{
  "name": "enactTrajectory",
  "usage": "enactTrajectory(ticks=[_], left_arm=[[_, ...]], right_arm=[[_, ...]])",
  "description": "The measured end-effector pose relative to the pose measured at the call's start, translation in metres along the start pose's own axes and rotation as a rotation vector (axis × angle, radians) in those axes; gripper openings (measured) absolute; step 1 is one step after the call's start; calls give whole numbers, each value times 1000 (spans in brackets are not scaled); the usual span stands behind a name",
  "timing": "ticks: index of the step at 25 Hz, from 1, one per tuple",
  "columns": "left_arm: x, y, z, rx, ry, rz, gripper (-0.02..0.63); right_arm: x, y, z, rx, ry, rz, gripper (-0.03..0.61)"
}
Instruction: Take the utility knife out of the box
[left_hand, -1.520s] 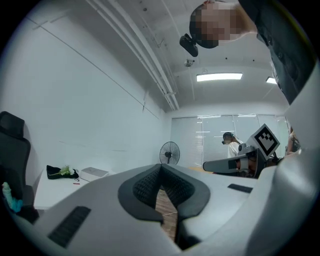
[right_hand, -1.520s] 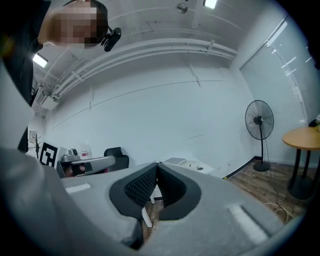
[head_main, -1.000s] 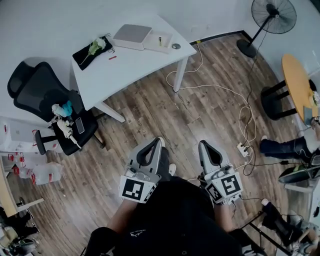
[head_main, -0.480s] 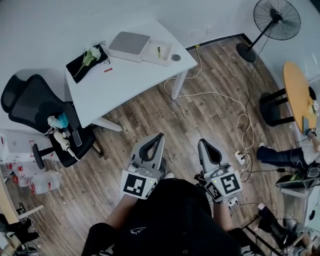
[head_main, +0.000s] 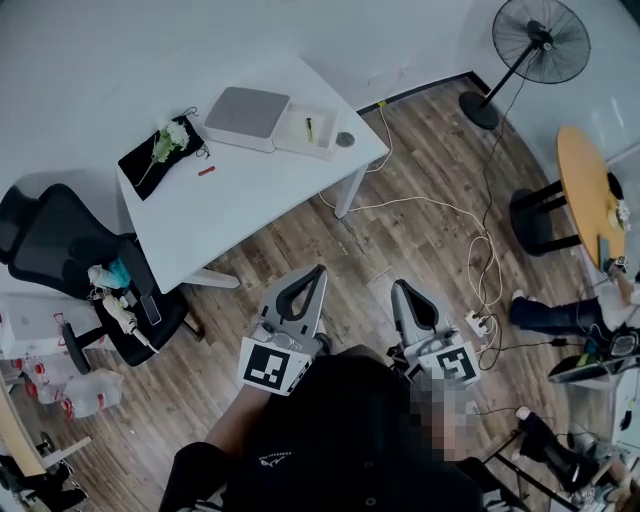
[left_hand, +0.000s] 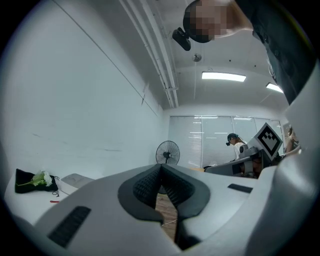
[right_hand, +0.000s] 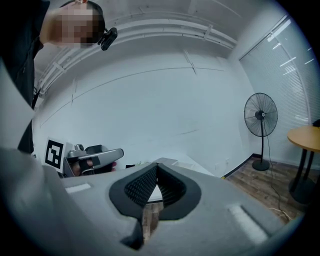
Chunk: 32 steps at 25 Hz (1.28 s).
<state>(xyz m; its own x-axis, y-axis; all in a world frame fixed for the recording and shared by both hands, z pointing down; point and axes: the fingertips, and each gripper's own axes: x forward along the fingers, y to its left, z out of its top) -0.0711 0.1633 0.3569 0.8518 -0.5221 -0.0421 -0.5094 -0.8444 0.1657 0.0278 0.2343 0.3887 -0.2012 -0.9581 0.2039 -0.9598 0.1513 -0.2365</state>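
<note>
The box (head_main: 308, 131) lies open on the white table (head_main: 240, 200), far ahead of me, with a small yellow-green utility knife (head_main: 309, 128) inside it. Its grey lid (head_main: 248, 110) rests just to its left. My left gripper (head_main: 318, 272) and right gripper (head_main: 398, 287) are held side by side over the wooden floor, well short of the table. Both point forward, each shut on nothing. In the left gripper view the left gripper's (left_hand: 161, 166) pads meet. The right gripper's (right_hand: 157, 165) pads touch too in the right gripper view.
A black cloth with a white flower (head_main: 160, 148) and a small red item (head_main: 205, 170) lie on the table's left part. A black office chair (head_main: 70, 250) stands left. Cables and a power strip (head_main: 475, 322) cross the floor at right, near a fan (head_main: 540, 40) and round table (head_main: 585, 170).
Both grippers have been carried forward toward the table, still shut. The table and box now sit lower and further left in the head view.
</note>
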Motion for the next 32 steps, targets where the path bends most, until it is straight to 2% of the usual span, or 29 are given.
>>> enactTrajectory(ticks=[4, 8, 15, 20, 23, 26, 32], left_arm=[[0, 13, 0, 28, 19, 6, 5], [-1, 22, 0, -1, 10, 12, 5], [3, 44, -1, -5, 8, 86, 5], [15, 68, -10, 34, 63, 151, 6], [33, 84, -6, 18, 48, 183, 5], [57, 97, -4, 41, 57, 210, 5], [108, 120, 15, 52, 12, 287, 6]], right_arm=[[16, 7, 9, -16, -11, 18, 3], [31, 9, 12, -16, -12, 29, 3], [62, 1, 15, -9, 8, 77, 3], [96, -18, 24, -20, 15, 114, 3], [118, -34, 32, -22, 21, 135, 3], [141, -55, 38, -14, 29, 154, 3], [191, -92, 62, -34, 47, 228, 3]])
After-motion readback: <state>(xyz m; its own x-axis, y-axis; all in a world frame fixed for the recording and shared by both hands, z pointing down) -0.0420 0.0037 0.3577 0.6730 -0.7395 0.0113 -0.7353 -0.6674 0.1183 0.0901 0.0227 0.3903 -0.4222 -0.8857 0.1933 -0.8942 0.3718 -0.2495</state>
